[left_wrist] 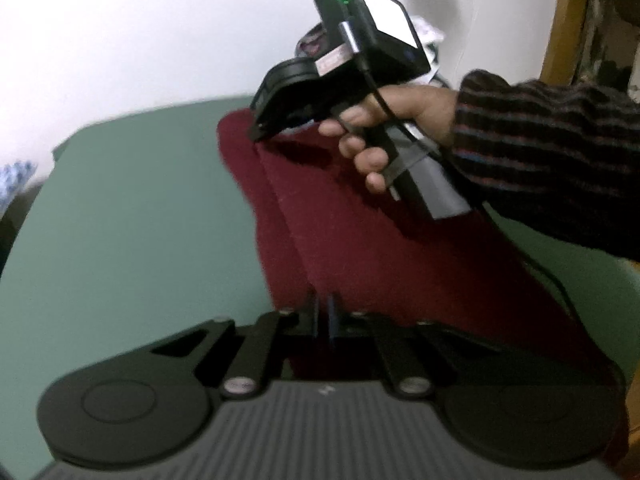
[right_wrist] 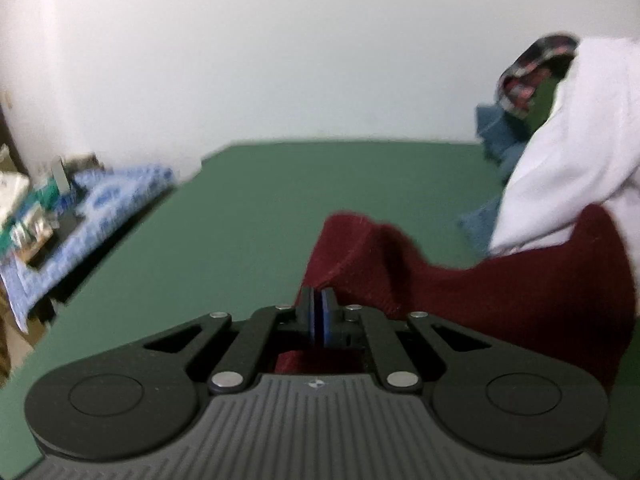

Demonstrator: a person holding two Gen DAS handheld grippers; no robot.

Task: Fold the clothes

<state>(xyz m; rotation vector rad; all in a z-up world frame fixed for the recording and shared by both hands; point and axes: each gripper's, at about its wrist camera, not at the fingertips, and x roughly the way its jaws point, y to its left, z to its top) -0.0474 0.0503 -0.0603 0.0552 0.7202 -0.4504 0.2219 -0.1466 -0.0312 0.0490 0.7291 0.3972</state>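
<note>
A dark red knit garment (left_wrist: 360, 224) hangs stretched between both grippers above a green table (left_wrist: 132, 208). My left gripper (left_wrist: 323, 308) is shut on the garment's near edge. The right gripper (left_wrist: 260, 130), held by a hand in a striped sleeve, shows in the left wrist view gripping the garment's far edge. In the right wrist view my right gripper (right_wrist: 319, 312) is shut on the red garment (right_wrist: 500, 280), whose cloth rises in a fold just past the fingertips and trails off to the right over the green table (right_wrist: 260, 208).
A pile of clothes with a white cloth (right_wrist: 572, 148), a blue one (right_wrist: 496, 140) and a patterned one (right_wrist: 528, 68) lies at the table's right. A blue-and-white patterned cloth (right_wrist: 100, 216) and clutter sit beyond the left edge. A white wall stands behind.
</note>
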